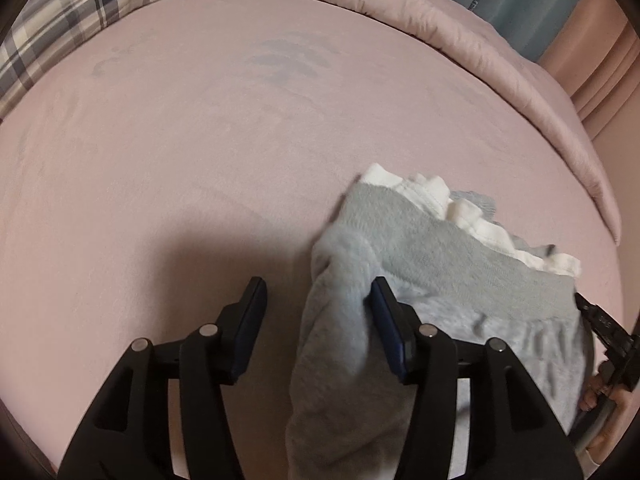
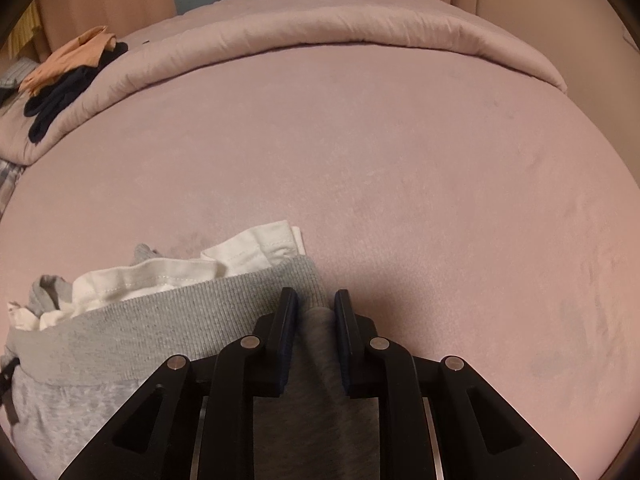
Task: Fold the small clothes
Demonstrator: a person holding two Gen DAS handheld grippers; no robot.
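Observation:
A small grey sweatshirt (image 1: 460, 264) with a ribbed band and a white layer (image 1: 432, 196) showing at its far edge lies bunched on the pink bed sheet (image 1: 200, 160). My left gripper (image 1: 318, 286) stands open. A hanging fold of the grey cloth rests against its right finger (image 1: 386, 320), and the left finger is clear of the cloth. In the right wrist view my right gripper (image 2: 315, 296) is shut on the sweatshirt's (image 2: 160, 320) right corner, with grey fabric pinched between the pads. The right gripper's tip (image 1: 600, 320) shows at the garment's right end.
A folded pink quilt (image 2: 320, 28) runs along the far side of the bed. Dark and orange clothes (image 2: 68, 76) lie heaped on its left end. A plaid pillow (image 1: 80, 12) sits at the far left, and teal curtains (image 1: 532, 0) hang behind.

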